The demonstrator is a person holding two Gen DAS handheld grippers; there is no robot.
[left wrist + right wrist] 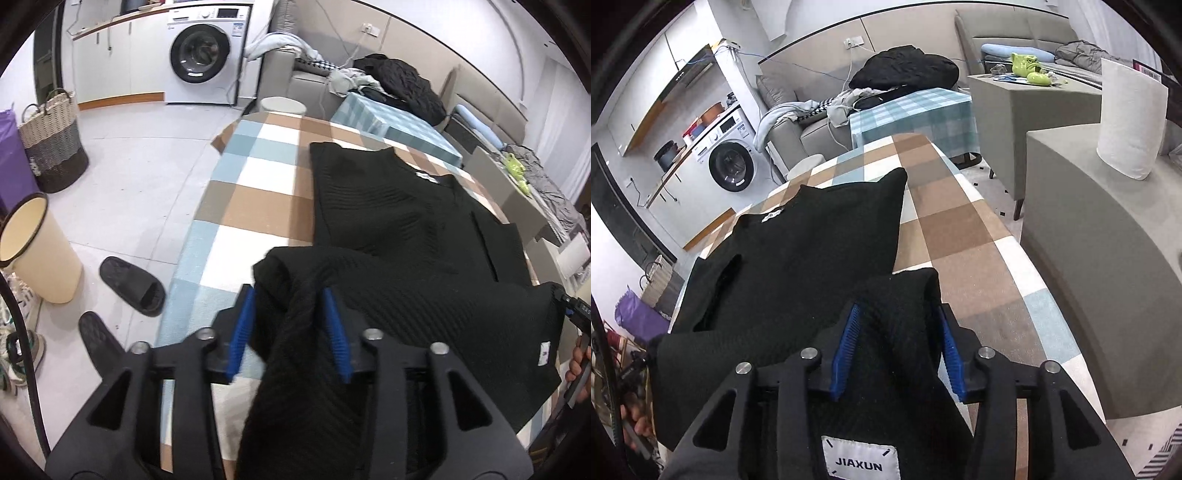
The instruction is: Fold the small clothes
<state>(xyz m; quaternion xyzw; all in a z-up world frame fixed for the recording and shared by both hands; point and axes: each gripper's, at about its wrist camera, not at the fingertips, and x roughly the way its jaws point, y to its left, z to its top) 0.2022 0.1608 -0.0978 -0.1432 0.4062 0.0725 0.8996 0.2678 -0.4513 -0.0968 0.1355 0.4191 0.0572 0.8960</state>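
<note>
A black ribbed knit top point(399, 229) lies flat on the table's checked cloth point(251, 192), its collar with a white tag point(426, 176) at the far end. Its near hem is lifted and folded toward the collar. My left gripper point(290, 295) holds its blue pads point(242, 332) apart, with the hem's left corner draped loosely between them. In the right wrist view the same top point(812, 251) shows; my right gripper point(898, 310) also stands open, the hem's other corner bunched between its pads point(844, 354), and a white JIAXUN label point(860, 461) sits just below.
Left of the table the floor holds black slippers point(133, 284), a cream bin point(37, 251) and a woven basket point(53, 144); a washing machine point(203, 55) stands behind. A sofa with piled clothes point(905, 68) is beyond. Grey cabinets point(1089, 236) with a paper roll point(1130, 122) flank the right.
</note>
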